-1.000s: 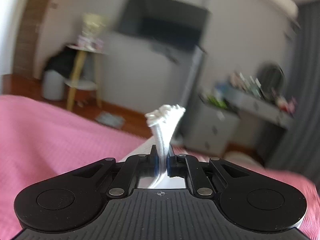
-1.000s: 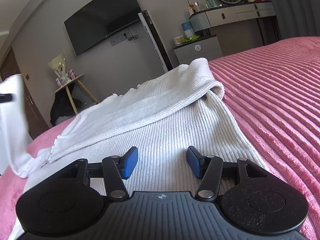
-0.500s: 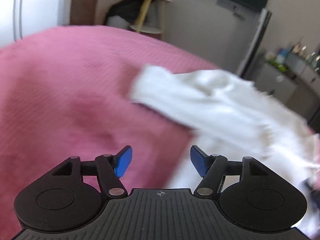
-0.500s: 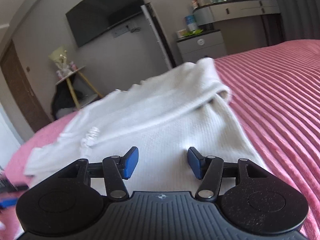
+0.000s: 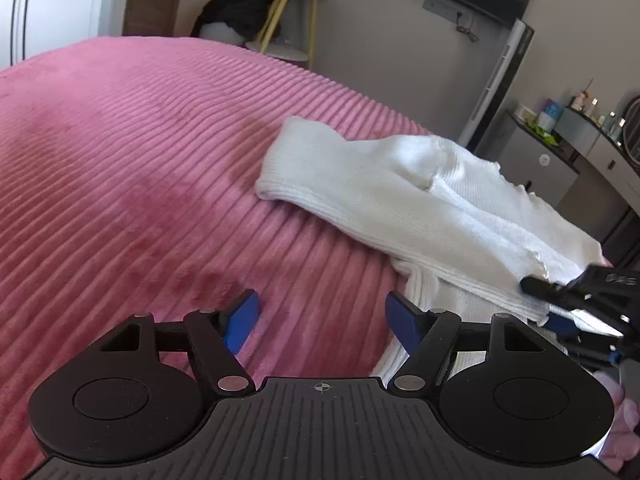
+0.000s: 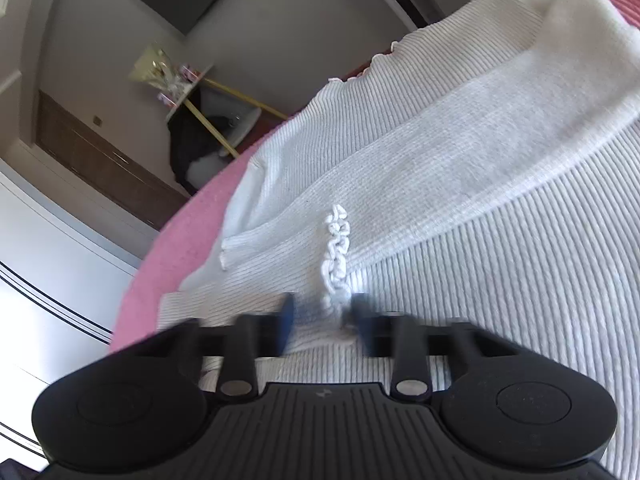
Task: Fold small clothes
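The right claw [image 6: 322, 320], low in its frame and blurred, has its jaws partly apart with the frilled cuff [image 6: 337, 248] bunched between them; whether they pinch it I cannot tell. The left claw [image 5: 322, 316] is spread wide and empty, low centre of its frame, over the pink bedspread [image 5: 140, 168]. The white top [image 5: 400, 204] lies at mid-right there, both sleeves [image 6: 460, 148] crossed over its body. This looks like the sleeve-tucking step. The next move likely calls for settling that cuff flat, then taking an end of the top to fold it across. No containers show near the work.
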The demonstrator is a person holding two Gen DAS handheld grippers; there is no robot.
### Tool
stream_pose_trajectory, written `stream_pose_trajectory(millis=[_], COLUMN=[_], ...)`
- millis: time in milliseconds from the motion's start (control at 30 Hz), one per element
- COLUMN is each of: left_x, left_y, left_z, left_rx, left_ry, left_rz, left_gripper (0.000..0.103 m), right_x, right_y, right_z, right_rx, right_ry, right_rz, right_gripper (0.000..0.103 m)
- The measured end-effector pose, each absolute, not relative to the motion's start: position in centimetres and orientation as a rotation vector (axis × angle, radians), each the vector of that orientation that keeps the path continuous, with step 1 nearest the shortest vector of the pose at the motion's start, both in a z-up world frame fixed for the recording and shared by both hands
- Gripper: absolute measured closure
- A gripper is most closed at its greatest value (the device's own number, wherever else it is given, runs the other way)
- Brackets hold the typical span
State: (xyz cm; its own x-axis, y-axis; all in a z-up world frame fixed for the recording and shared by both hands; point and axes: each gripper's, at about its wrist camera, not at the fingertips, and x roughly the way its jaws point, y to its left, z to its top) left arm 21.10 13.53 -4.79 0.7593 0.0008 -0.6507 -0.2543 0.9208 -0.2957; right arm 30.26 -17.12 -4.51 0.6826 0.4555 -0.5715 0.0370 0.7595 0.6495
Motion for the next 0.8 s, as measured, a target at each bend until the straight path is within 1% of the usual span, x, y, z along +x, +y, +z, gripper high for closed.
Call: stream_pose_trajectory(millis=[100, 300, 400, 533, 667, 733, 767, 800], left_x=[21.0, 20.4, 20.4, 20.4, 20.1, 19.7, 19.6, 19.5], left_y=[13.3, 12.5, 11.7, 11.4, 12.1, 12.4, 12.6, 12.6], left_z=[-4.9, -4.3, -4.4, -4.3, -3.9, -3.4, -3.2, -3.1], left_rx=[-0.383, -0.388, -0.365, -0.343, -0.385, -0.406, -0.420, -0.440], left_ry=[0.688, 0.661, 0.664, 0.659, 0.619, 0.577, 0.560, 0.548], left_rz=[0.143, 0.113, 0.103, 0.104, 0.126, 0.122, 0.108, 0.088], left_gripper=[0.026, 0.026, 0.026, 0.026, 0.027, 0.027, 0.027, 0.027], right_x=[30.2, 29.5, 29.8, 31.0, 32.6, 32.7, 32.7, 32.5], right_y=[-16.8, -16.3, -17.1, -19.6, -23.0, -24.7, -25.4, -26.1], right_z=[-2.7, 3.4, 5.0, 3.8, 1.2, 0.1, -0.3, -0.9], right_rx=[0.619, 0.347, 0.220, 0.132, 0.245, 0.333, 0.382, 0.432], right_ry=[0.764, 0.575, 0.506, 0.520, 0.640, 0.667, 0.672, 0.671], right_rz=[0.274, 0.255, 0.175, 0.033, -0.015, -0.026, -0.027, -0.024], right_gripper=[0.095, 0.095, 0.095, 0.095, 0.093, 0.085, 0.074, 0.067])
